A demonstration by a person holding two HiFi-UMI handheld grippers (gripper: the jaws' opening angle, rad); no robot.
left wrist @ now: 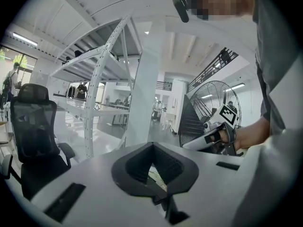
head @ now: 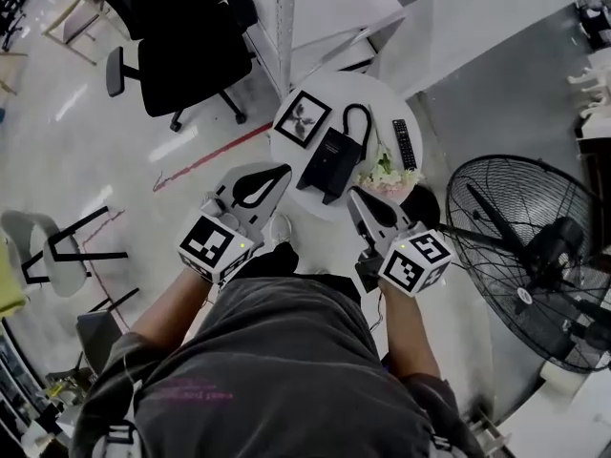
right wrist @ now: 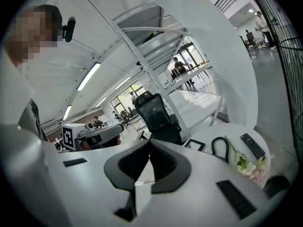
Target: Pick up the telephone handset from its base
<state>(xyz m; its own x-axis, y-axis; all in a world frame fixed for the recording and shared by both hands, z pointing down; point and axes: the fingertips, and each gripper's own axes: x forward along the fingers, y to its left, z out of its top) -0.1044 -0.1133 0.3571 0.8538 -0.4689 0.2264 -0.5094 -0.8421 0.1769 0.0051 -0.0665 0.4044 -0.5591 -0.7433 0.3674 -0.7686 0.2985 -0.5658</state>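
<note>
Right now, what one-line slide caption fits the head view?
Left gripper and right gripper, both shut and empty, hover short of the black telephone on the round white table.

- Between the left tongs (head: pixel 280 173) and right tongs (head: pixel 353 195) the air is open up to the phone (head: pixel 329 160).
- Flowers (head: pixel 386 174) lie just ahead of the right tongs, close against the phone's right side.
- A remote (head: pixel 404 143) lies beyond the flowers.
- A frame (head: pixel 302 118) sits ahead of the left tongs, with bare table (head: pixel 289 153) before it.
- A fan (head: pixel 528 256) stands near, outside the right tongs.
- A chair (head: pixel 186 51) stands well beyond the left tongs.
</note>
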